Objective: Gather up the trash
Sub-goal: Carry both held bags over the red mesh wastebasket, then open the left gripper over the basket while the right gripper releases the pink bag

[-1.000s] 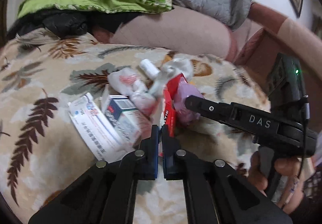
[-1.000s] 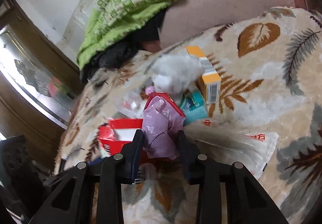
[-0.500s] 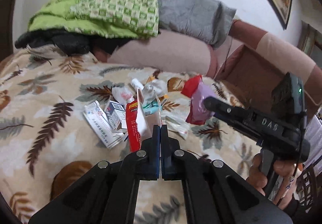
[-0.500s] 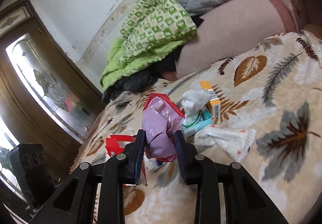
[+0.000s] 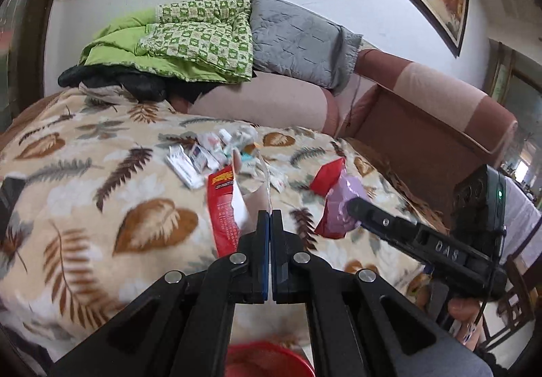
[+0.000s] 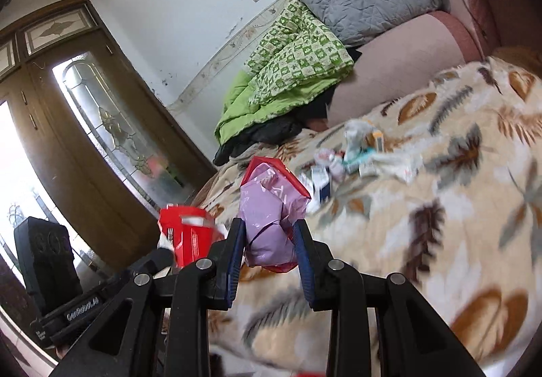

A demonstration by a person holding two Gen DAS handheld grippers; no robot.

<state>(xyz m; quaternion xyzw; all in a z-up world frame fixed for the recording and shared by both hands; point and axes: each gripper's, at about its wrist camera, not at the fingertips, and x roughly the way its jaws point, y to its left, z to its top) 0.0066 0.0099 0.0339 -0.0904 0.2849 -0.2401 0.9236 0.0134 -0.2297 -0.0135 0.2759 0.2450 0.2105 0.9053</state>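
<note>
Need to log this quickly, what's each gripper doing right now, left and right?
Left gripper: jaws shut on the torn red packet.
Right gripper: jaws shut on the crumpled purple and red wrapper.

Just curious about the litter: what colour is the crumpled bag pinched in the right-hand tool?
Pale lilac bag with a red lining, clearest in the right wrist view.

Leaf-print blanket (image 5: 101, 207) — small boxes and wrappers (image 5: 203, 160) in a loose heap.
</note>
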